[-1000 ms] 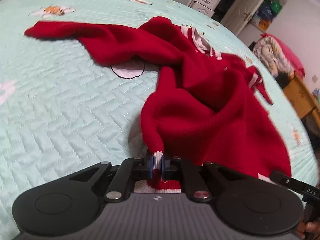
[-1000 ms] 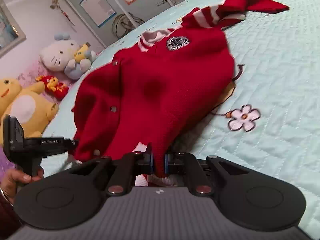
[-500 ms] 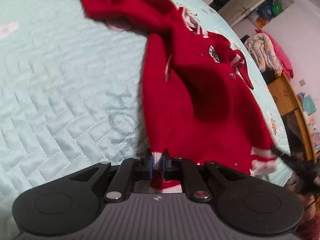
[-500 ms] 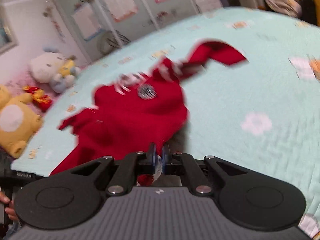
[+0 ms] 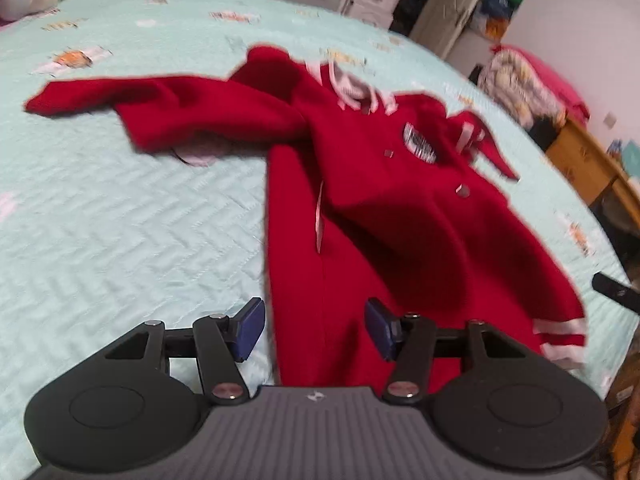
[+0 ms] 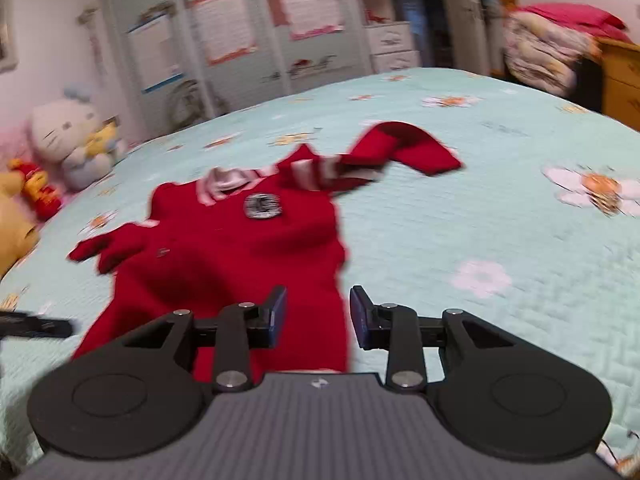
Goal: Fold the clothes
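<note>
Both tools stand with fingers apart, gripping nothing: the left tool (image 5: 314,328) straddles the hem edge of the red jacket (image 5: 380,208), the right tool (image 6: 318,316) the opposite corner. Ahead of them the jacket lies front-up on the bed (image 6: 500,216), sleeves flung outward, so presumably spread for folding.
</note>
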